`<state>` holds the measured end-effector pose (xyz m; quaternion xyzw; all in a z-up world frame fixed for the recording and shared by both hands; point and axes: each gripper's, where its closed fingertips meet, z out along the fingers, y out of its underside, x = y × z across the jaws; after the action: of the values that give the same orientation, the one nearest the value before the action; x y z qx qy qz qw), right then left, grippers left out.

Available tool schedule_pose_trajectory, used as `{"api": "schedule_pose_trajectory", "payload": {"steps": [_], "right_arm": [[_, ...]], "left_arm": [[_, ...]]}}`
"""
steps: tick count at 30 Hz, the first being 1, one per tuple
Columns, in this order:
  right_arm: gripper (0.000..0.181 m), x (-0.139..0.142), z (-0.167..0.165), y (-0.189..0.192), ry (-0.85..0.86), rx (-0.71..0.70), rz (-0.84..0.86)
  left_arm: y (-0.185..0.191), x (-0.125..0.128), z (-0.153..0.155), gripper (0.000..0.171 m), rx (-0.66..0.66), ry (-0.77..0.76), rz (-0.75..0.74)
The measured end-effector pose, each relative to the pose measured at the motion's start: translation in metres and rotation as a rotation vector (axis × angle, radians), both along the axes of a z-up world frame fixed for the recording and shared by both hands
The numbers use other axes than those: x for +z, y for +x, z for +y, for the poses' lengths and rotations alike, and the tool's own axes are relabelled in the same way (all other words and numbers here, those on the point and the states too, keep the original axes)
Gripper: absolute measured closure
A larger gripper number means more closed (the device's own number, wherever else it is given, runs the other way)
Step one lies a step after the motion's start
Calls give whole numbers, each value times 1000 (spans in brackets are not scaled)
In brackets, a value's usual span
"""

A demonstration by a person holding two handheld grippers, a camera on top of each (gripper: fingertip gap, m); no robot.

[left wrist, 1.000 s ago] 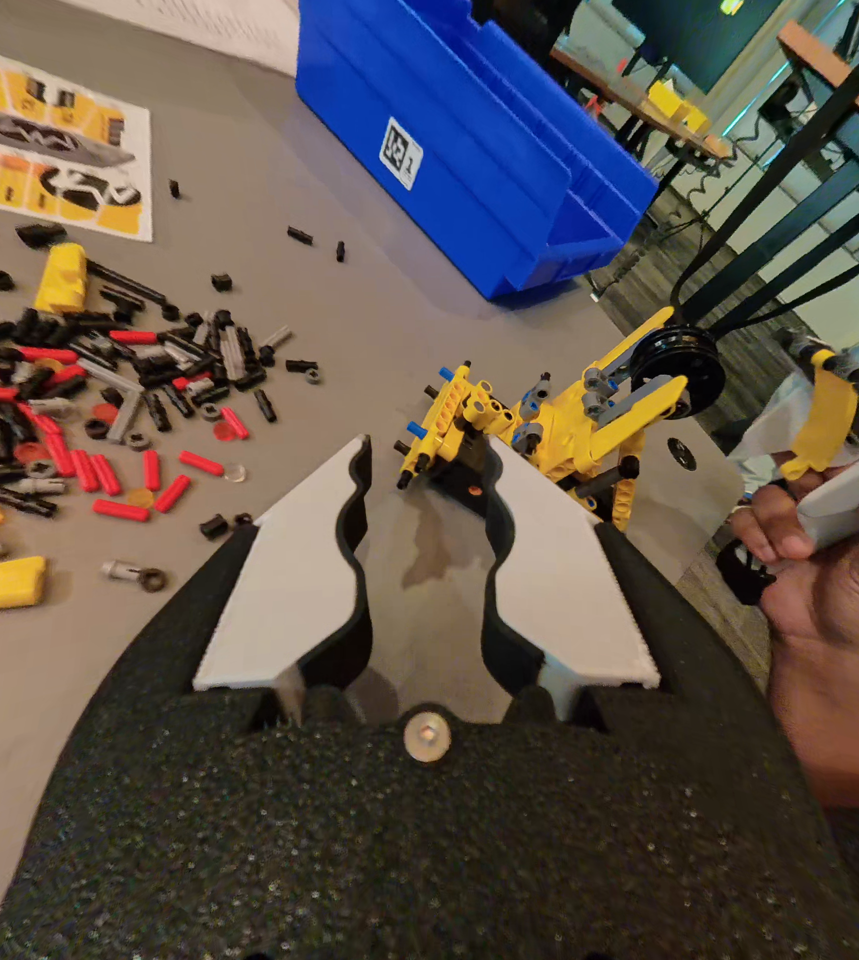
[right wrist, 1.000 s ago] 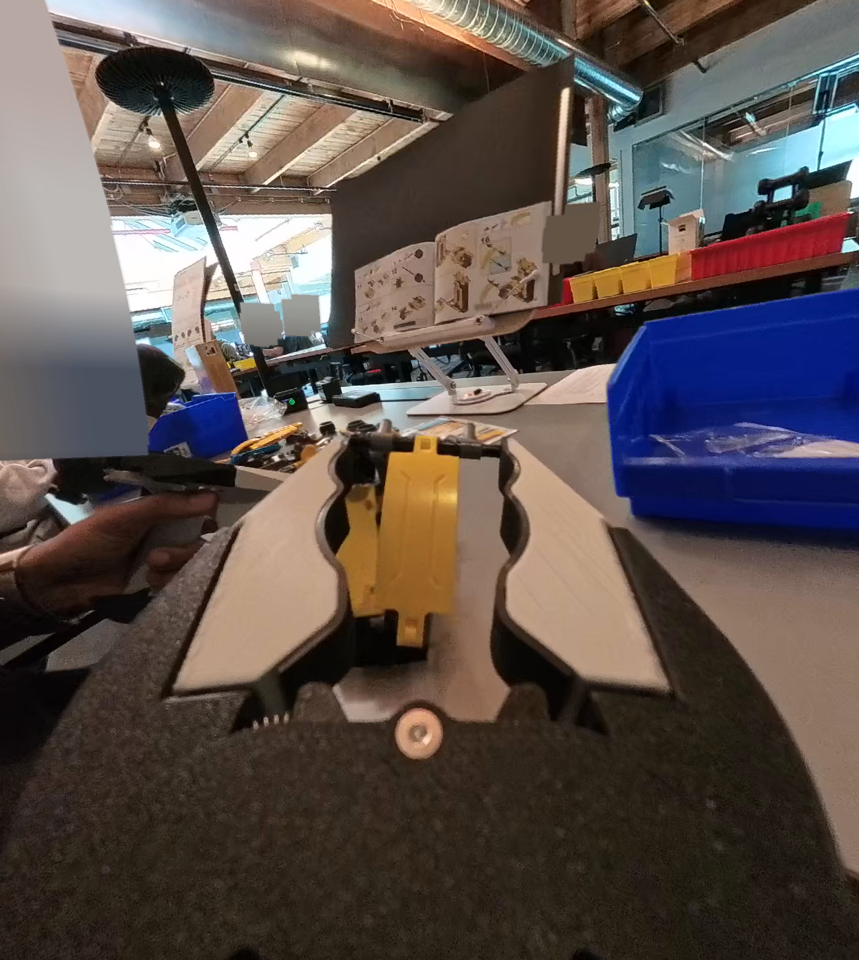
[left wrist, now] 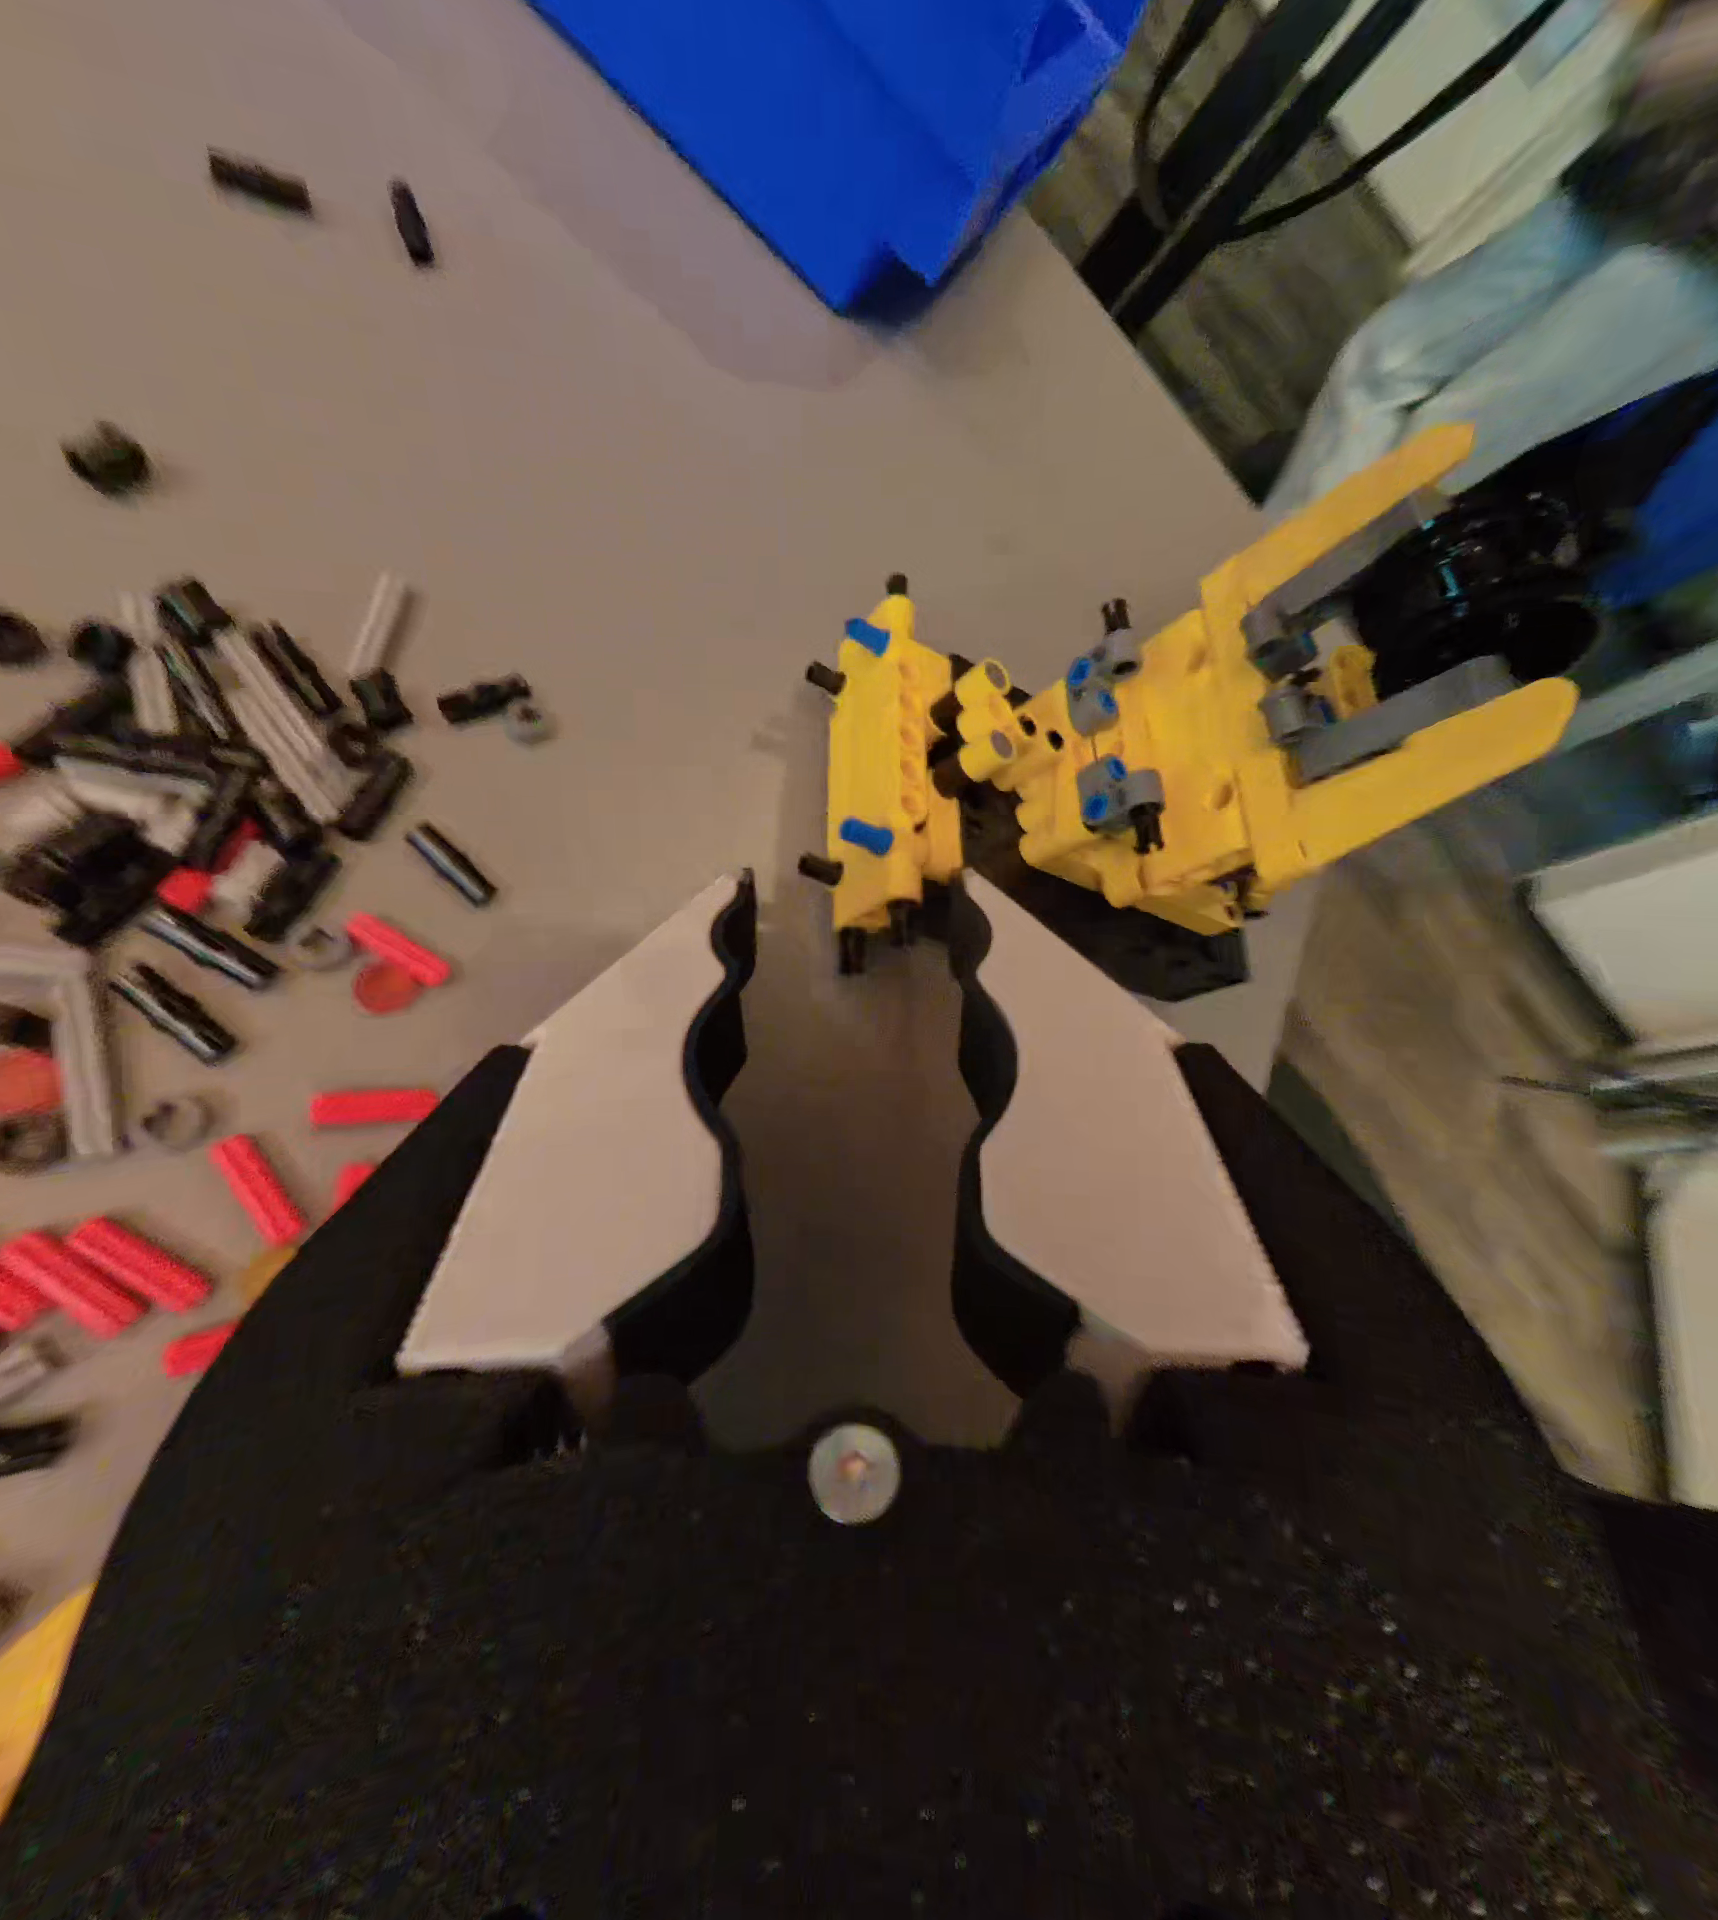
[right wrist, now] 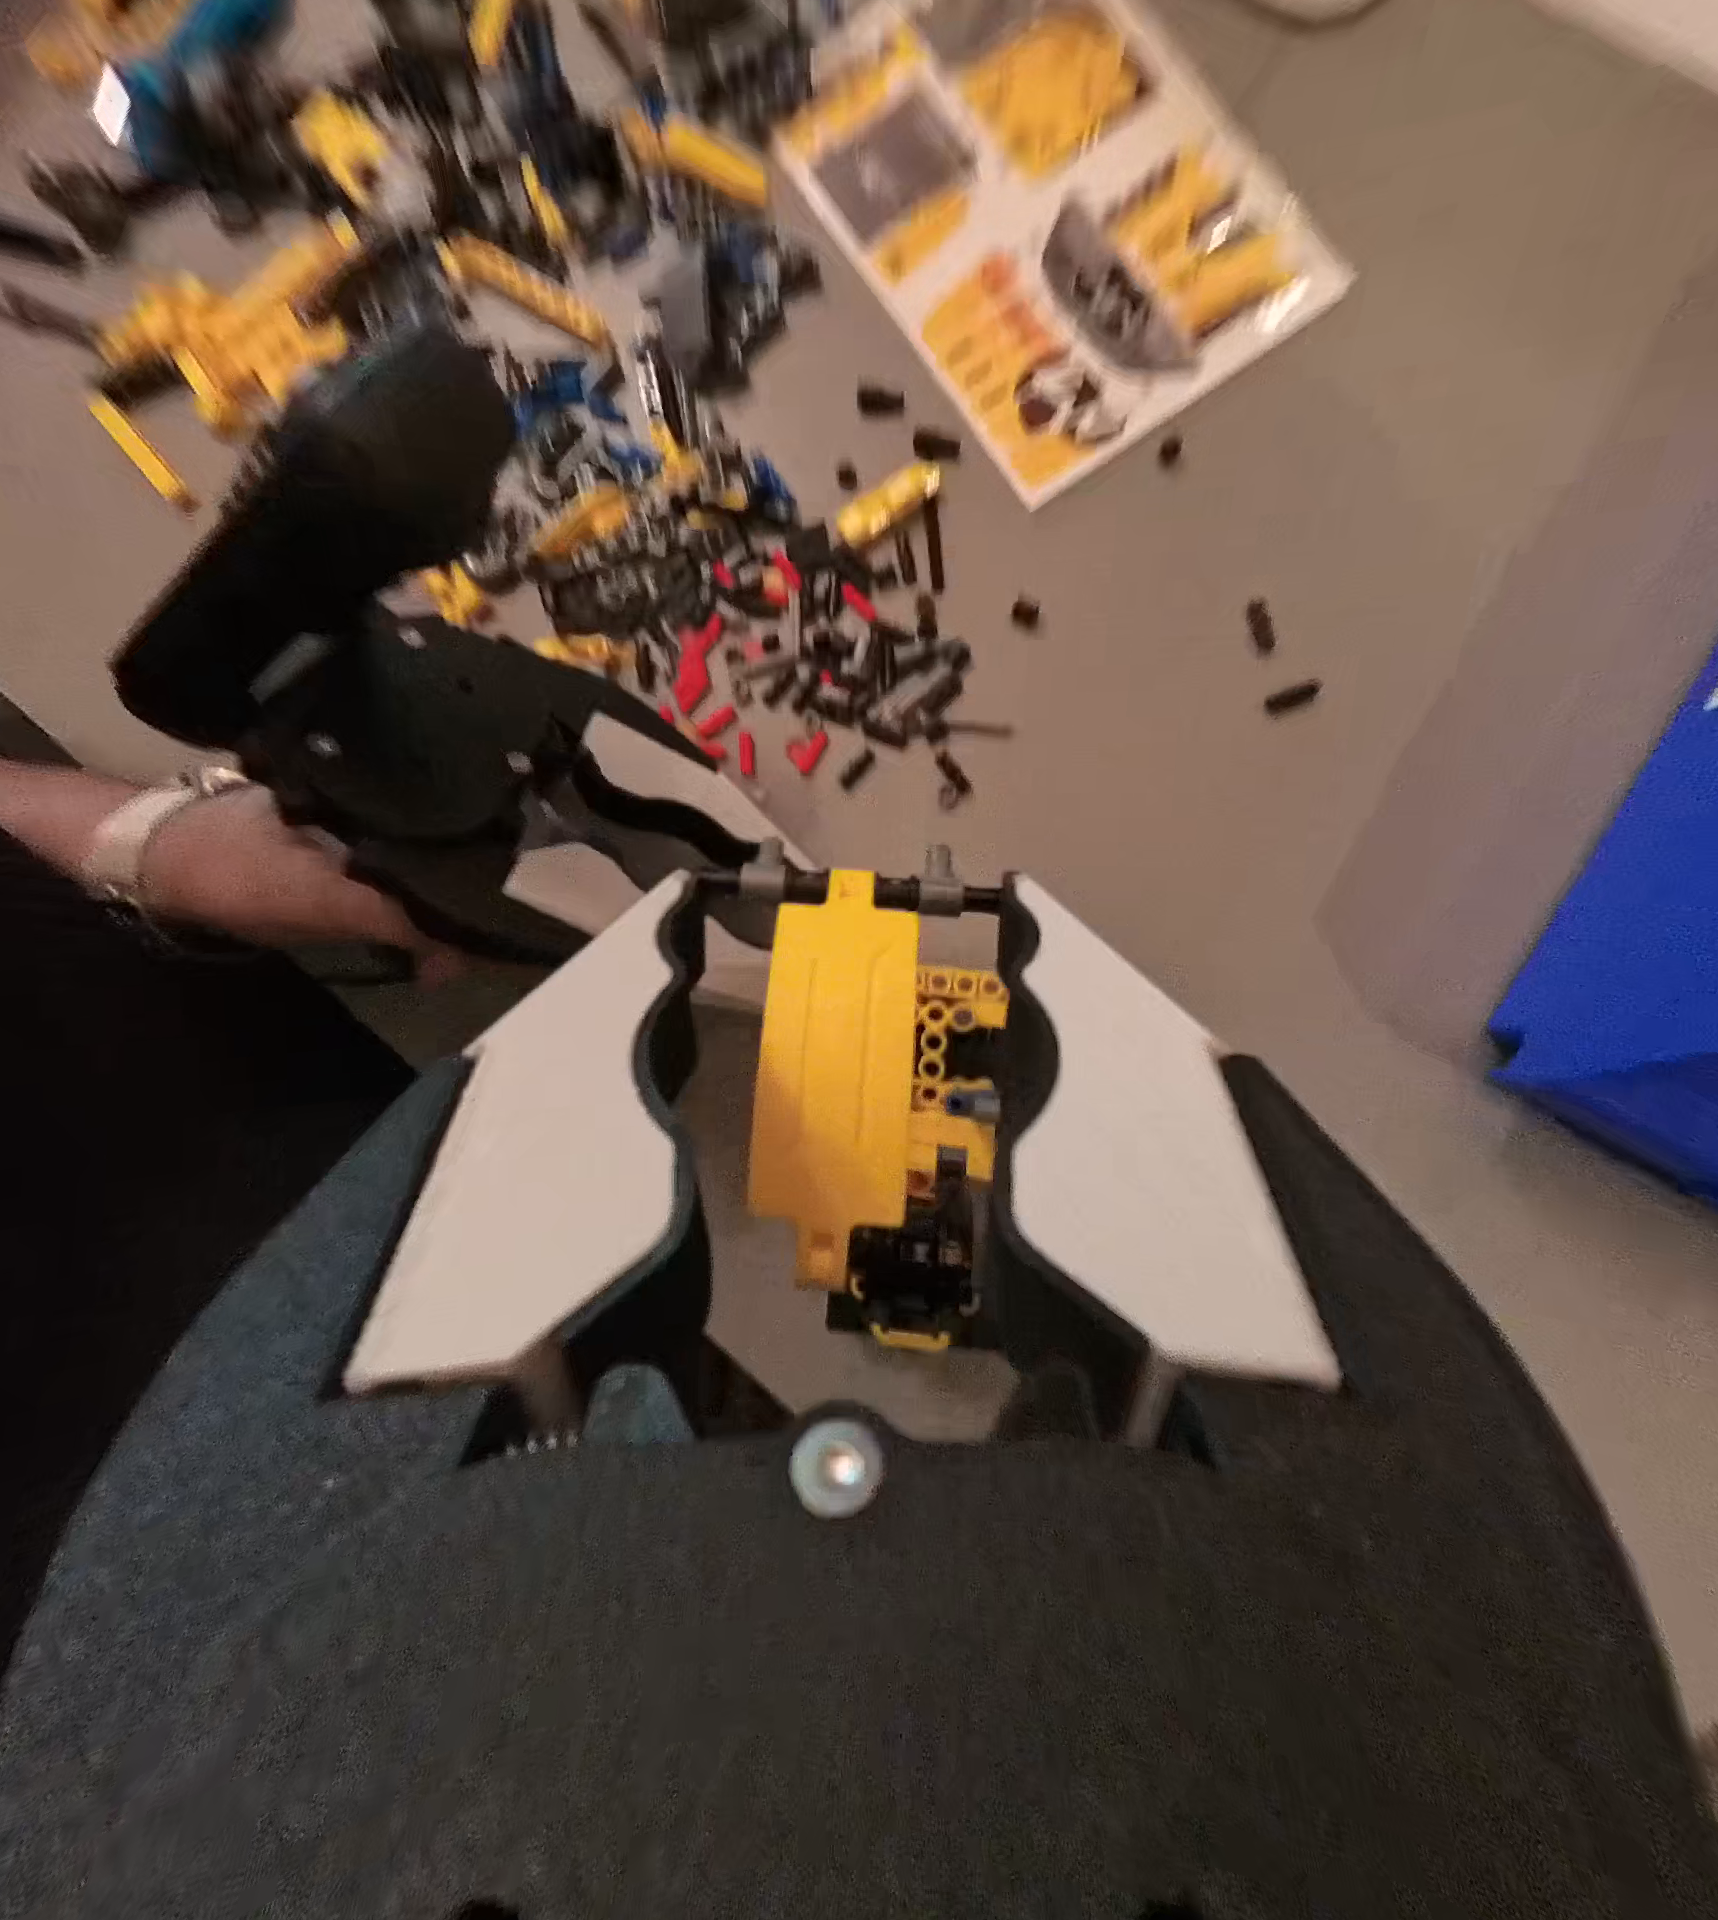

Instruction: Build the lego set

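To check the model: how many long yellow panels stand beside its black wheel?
2: the upper panel above the black wheel, the lower panel below it. More may be hidden behind.

A grey table (left wrist: 543,436) carries scattered red, black and grey pieces (left wrist: 211,831), a blue bin (left wrist: 834,125) and a printed sheet (right wrist: 1073,229).

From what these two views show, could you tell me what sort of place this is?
Probably a workshop bench for toy-brick building: loose brick parts litter a grey table, beside a blue bin and a printed sheet.

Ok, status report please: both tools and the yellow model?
Left tool open, empty, fingertips at yellow model. Right tool shut on yellow panel piece. Loose parts pile to the left.
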<state>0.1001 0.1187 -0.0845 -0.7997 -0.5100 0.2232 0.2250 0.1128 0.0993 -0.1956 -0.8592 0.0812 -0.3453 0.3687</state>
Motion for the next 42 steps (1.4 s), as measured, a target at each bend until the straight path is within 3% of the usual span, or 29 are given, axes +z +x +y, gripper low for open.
{"api": "schedule_pose_trajectory", "payload": {"steps": [2,8,12,31,38,42], "right_arm": [[125,-18,-2,1,-48,25,-130],[125,-58,-4,14,-112,106,-442],[125,-71,-6,36,-106,147,-597],[125,-99,-9,49,-110,225,-840],[125,-100,-11,47,-131,213,-845],[125,-101,-11,48,-140,215,-851]], "left_arm": [[5,2,-7,142,-27,-16,-62],[28,0,-26,145,-156,-20,-34],[21,9,-23,145,-123,-8,-117],[2,12,-17,146,-45,10,-99],[-5,15,-12,150,0,-45,-209],[-5,15,-12,150,-5,-42,-201]]}}
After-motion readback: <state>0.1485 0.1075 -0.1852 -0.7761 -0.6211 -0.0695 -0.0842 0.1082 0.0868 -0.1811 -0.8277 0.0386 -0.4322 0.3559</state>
